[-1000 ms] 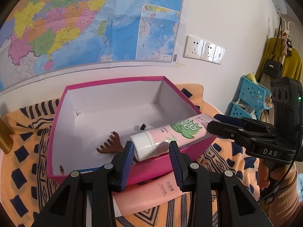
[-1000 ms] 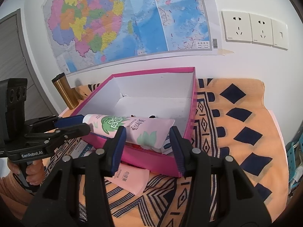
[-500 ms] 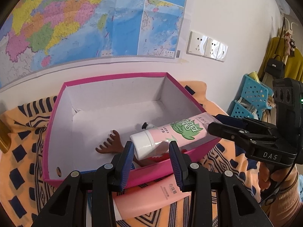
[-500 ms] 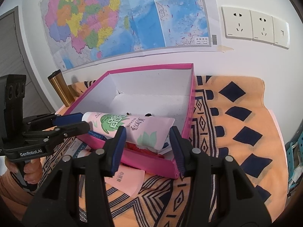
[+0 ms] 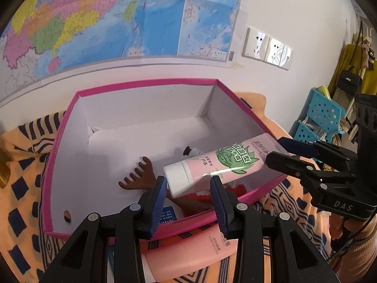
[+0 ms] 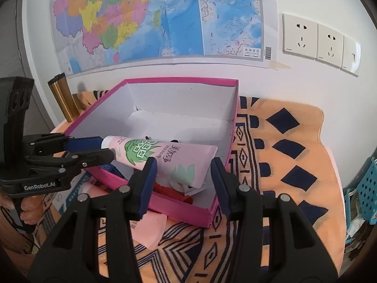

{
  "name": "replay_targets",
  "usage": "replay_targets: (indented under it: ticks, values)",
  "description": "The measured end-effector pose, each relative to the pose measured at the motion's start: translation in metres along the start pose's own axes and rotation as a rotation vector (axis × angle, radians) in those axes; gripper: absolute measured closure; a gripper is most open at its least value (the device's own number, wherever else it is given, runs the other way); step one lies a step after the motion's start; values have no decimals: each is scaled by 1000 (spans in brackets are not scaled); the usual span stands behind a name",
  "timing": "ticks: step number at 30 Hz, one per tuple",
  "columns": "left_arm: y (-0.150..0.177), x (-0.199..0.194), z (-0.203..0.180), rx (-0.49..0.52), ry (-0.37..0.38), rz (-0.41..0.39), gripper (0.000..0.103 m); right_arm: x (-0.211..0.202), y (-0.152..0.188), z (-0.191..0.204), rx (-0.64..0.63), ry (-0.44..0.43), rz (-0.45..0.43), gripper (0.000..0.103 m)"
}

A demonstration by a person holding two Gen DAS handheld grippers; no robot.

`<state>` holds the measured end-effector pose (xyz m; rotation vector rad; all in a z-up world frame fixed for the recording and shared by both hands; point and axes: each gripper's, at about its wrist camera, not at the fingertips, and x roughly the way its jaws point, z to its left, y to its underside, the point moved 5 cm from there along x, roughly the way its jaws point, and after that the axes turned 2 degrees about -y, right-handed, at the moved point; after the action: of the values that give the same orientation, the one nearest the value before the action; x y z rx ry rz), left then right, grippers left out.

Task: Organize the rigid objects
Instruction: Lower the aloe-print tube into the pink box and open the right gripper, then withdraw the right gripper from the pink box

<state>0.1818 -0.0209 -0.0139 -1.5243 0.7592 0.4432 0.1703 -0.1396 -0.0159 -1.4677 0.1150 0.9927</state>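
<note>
Lowered tube (image 5: 219,165) hangs over comb (image 5: 139,176) in box (image 5: 146,83).

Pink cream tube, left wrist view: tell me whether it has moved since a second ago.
Yes. The pink cream tube has gone slightly farther in over the pink box, away from its near wall; a wider gap now shows below the cap.

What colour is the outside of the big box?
Bright pink outside, white inside. The box shows it best in the right wrist view.
</note>
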Motion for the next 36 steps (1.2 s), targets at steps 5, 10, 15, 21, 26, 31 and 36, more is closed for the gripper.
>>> replay_targets:
  ticks: [5,10,15,21,26,31,36]
  values:
    - [-2,6,0,7,-12,7,65,3,1,0,-2,19,5,53]
    - [-2,3,-1,27,-23,-2,63,0,2,-2,20,17,-5,52]
    - [5,-16,-1,43,-44,-54,51,-7,7,1,23,3,-10,52]
    - [16,-46,5,42,-66,-114,46,-15,17,8,32,-27,-10,52]
    - [30,-70,24,-6,-77,-148,42,-26,20,15,43,-63,-26,52]
    - [47,-85,55,-76,-124,-146,42,-37,28,31,23,-115,-33,52]
    - [71,-80,82,-134,-162,-90,42,-33,46,47,16,-181,8,52]
